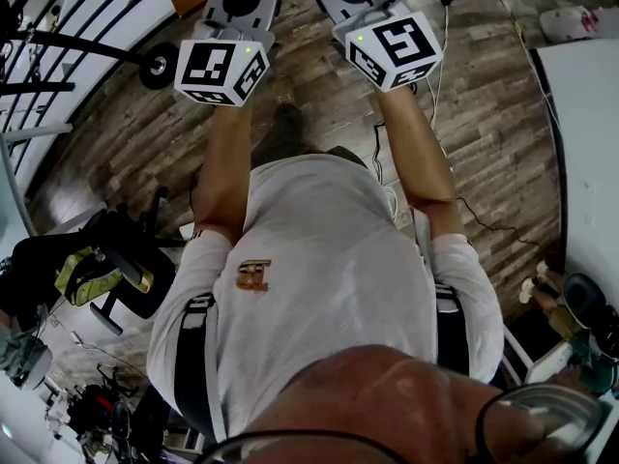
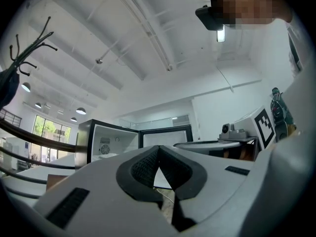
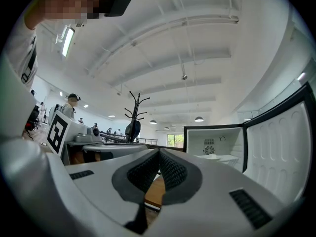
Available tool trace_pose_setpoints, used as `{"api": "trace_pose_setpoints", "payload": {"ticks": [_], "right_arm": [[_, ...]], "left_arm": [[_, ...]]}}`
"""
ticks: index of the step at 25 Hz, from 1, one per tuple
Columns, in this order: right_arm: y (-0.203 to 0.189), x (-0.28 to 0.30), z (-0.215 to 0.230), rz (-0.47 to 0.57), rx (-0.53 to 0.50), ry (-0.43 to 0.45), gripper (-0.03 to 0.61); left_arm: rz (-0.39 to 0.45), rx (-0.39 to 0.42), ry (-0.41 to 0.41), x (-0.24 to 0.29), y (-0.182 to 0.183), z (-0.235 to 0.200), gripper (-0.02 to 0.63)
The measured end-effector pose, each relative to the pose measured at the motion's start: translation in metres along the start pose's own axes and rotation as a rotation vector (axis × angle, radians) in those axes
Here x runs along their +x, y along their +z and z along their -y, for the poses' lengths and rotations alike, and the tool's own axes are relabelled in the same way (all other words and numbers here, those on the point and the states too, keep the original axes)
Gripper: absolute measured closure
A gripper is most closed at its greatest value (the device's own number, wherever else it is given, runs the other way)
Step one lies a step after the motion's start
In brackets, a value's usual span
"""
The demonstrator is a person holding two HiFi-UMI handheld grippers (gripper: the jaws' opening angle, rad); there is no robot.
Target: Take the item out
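Left claw point(image 2: 158, 148) closed, empty | right claw point(image 3: 159, 153) closed, empty | wood-plank floor point(image 1: 484, 114) below | fridge point(image 3: 217, 147) open, white ceiling point(image 3: 197, 33)

A white short-sleeved shirt point(image 1: 319, 259) with a small brown logo point(image 1: 253, 275) is worn under black straps point(image 1: 193, 356). The left gripper point(image 2: 159, 149) and right gripper point(image 3: 159, 152) are moulded in grey, with black ribbed pads point(image 2: 143, 169) and black-and-white marker cubes point(image 1: 221, 69).

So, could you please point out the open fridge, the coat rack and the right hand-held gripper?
open fridge point(image 3: 217, 142), right gripper view, interior back wall.
coat rack point(image 3: 135, 107), right gripper view, upper stem.
right hand-held gripper point(image 3: 159, 152), right gripper view, between shut fingertips.
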State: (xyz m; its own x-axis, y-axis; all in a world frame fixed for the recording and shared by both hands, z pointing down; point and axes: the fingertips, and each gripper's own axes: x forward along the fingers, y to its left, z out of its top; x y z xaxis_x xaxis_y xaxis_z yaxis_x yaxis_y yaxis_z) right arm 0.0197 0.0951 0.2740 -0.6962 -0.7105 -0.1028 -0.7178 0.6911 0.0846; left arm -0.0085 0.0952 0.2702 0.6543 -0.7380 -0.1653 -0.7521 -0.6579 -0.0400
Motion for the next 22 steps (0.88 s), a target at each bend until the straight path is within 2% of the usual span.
{"api": "trace_pose_setpoints", "payload": {"ticks": [9, 22], "right_arm": [[-0.011, 0.051, 0.055, -0.008, -0.011, -0.017, 0.546], [-0.033, 0.156, 0.147, -0.028, -0.012, -0.048, 0.546]], "left_arm": [[0.007, -0.003, -0.009, 0.058, -0.015, -0.049, 0.595], [0.002, -0.007, -0.029, 0.154, -0.039, -0.147, 0.595]]}}
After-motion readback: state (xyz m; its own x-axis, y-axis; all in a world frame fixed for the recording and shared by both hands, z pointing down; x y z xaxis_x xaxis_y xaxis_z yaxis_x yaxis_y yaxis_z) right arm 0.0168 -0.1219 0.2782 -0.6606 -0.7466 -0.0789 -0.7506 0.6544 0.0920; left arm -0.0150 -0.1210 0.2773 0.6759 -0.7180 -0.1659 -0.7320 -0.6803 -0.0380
